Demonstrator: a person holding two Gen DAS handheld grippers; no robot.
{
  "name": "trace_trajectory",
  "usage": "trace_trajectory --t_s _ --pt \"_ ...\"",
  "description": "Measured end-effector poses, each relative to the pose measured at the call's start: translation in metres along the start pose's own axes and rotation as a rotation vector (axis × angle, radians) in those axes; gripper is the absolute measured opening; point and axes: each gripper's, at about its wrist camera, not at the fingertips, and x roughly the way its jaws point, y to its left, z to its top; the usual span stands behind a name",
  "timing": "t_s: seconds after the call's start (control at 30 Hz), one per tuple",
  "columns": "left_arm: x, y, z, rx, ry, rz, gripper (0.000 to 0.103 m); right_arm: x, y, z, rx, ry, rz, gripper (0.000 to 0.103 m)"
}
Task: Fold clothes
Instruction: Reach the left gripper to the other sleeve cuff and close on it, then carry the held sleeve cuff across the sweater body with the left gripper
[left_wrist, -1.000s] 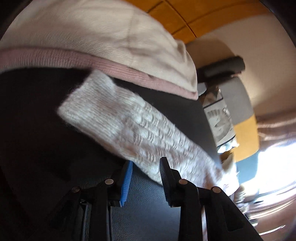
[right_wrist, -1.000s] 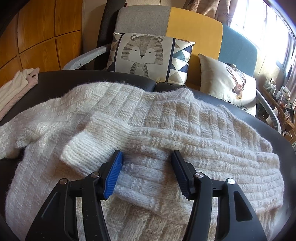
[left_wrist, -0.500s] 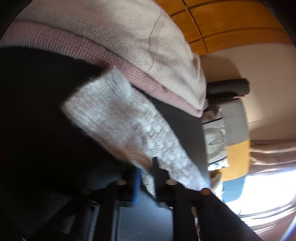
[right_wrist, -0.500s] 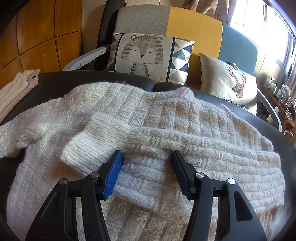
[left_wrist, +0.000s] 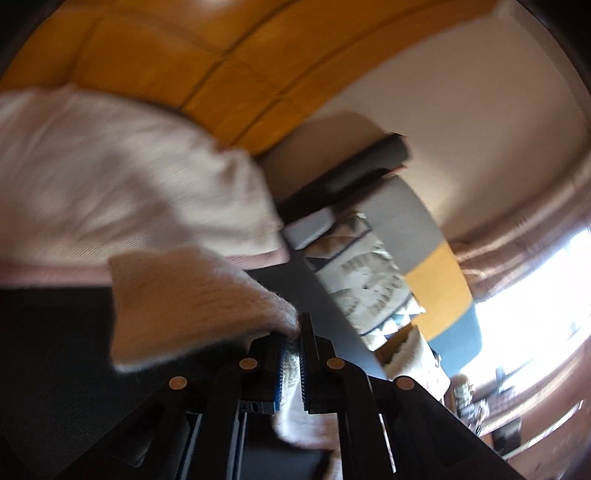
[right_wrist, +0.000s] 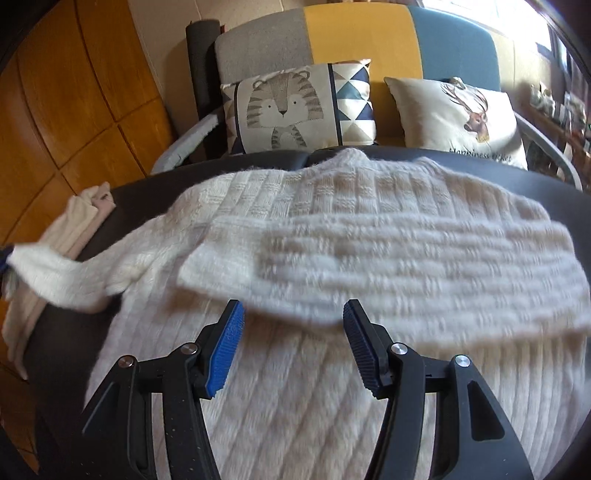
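- the left gripper (left_wrist: 291, 363) has its jaws clenched on the cuff end of the white knit sweater's sleeve (left_wrist: 192, 295); the wool is pinched between the blue pads and bulges out ahead of and below them.
- that view is badly blurred, so just how much of the sleeve sits inside the jaws is hard to say.
- beyond the left jaws lies a folded cream and pink garment (left_wrist: 122, 192) on the dark counter (left_wrist: 55, 332).
- the right gripper (right_wrist: 291, 332) has its jaws released, standing well apart, nothing pinched between them.
- the white knit sweater (right_wrist: 332, 240) is spread flat on the counter ahead of and under the right jaws, with one sleeve folded across its body just beyond the pads.
- the other sleeve stretches out to the left of the right jaws, its cuff raised off the counter.
- behind the counter stand a tiger cushion (right_wrist: 295, 107) and a deer cushion (right_wrist: 458, 118).
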Motion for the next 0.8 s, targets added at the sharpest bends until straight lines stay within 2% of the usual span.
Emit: trace_trajectory --t_s 0.17,0.37,0.6,0.8 --pt "0.005 -0.077 0.002 0.199 0.009 -0.105 0.006 -0.020 -0.010 -0.013 0.080 -0.021 0.065 0.059" --pt "0.021 -0.169 -0.024 0.405 0.062 -0.208 0.006 -0.034 -0.024 -0.022 0.169 -0.038 0.121 0.059" --pt "0.054 -0.247 -0.092 0.561 0.211 -0.275 0.006 -0.052 -0.056 -0.036 0.272 -0.060 0.141 0.060" --pt "0.084 -0.280 -0.158 0.637 0.319 -0.295 0.006 -0.066 -0.090 -0.048 0.333 -0.082 0.125 0.060"
